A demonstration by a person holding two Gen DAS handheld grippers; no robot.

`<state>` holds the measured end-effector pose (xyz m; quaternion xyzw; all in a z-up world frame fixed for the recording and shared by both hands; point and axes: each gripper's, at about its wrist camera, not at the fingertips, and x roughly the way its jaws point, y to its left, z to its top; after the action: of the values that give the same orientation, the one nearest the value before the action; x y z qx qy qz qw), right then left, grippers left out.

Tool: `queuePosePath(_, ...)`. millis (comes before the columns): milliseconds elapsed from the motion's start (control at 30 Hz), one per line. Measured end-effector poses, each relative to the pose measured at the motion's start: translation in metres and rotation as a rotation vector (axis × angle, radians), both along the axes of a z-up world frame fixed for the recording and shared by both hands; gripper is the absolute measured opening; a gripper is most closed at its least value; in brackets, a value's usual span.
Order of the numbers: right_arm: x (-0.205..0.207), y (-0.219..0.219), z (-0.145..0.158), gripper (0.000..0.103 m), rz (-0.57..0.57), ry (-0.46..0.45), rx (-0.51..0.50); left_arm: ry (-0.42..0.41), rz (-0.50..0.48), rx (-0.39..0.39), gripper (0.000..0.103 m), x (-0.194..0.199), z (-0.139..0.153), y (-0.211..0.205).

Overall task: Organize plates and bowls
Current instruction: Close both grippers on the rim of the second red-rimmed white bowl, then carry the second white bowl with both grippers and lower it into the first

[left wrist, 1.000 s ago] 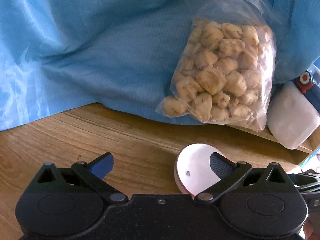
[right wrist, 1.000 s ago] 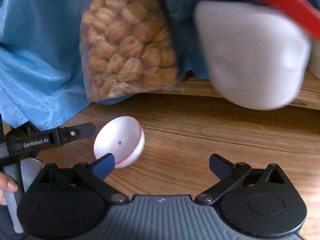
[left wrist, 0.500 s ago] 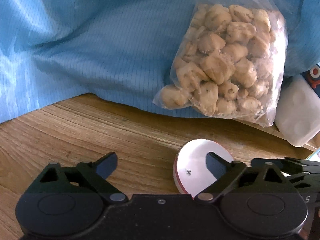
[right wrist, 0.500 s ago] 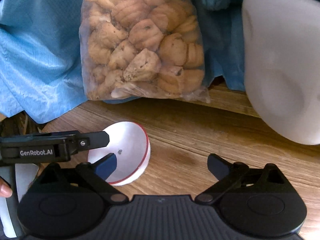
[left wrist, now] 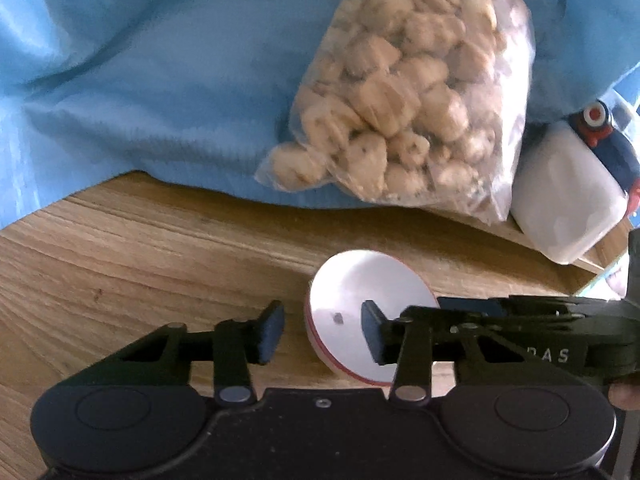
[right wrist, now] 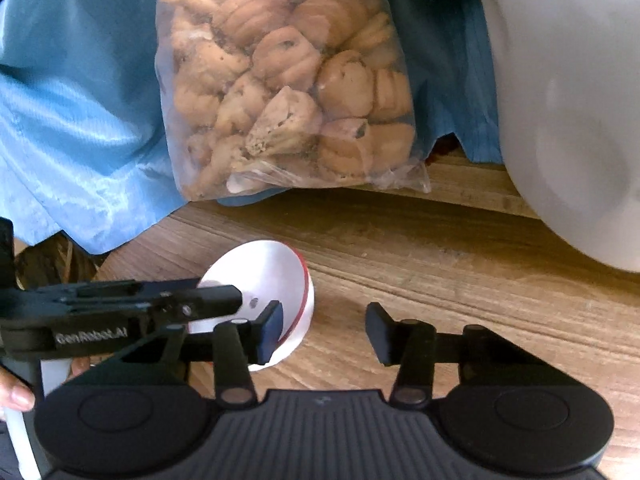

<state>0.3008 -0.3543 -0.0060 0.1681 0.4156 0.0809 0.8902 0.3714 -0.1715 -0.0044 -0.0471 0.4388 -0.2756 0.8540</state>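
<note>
Bowl: small white red-rimmed bowl (left wrist: 360, 320) tilts on the near wooden table (left wrist: 140, 248)
Left gripper (left wrist: 322, 328): jaws just narrowing astride the rim, not yet clenched
Right gripper (right wrist: 326, 330): narrowing, empty, bowl at its left finger
Risk: two-sided squeeze could flip the bowl

- From my left wrist view, the bowl (left wrist: 360, 304) sits on the table (left wrist: 140, 248) at five o'clock.
- The bag of biscuits (left wrist: 404, 100) lies behind it at one o'clock, on the cloth (left wrist: 140, 60).
- The jug (left wrist: 568, 196) stands at three o'clock, just beside the bag.
</note>
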Motion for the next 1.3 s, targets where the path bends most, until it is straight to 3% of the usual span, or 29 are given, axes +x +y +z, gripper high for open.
queuePosePath(200, 0.0, -0.001, 0.0, 0.032, 0.013, 0.013, 0.042, -0.003, -0.01, 0.032, 0.016, -0.002, -0.004, -0.005)
queuePosePath(300, -0.001, 0.0, 0.001, 0.021, 0.018, 0.025, 0.077, 0.006, 0.017, 0.017, 0.013, -0.003, -0.002, -0.005)
queuePosePath(600, -0.009, -0.001, -0.003, 0.013, -0.026, 0.045, 0.108, -0.05, 0.051, 0.031, 0.009, -0.025, 0.009, -0.012)
queuePosePath(900, -0.02, -0.015, -0.004, 0.013, -0.04, 0.044, 0.182, -0.071, 0.05, 0.013, 0.009, -0.043, 0.02, -0.006)
queuePosePath(1300, -0.058, -0.023, 0.013, 0.013, -0.047, -0.009, 0.201, -0.12, 0.019, -0.019, 0.009, -0.078, 0.041, -0.005)
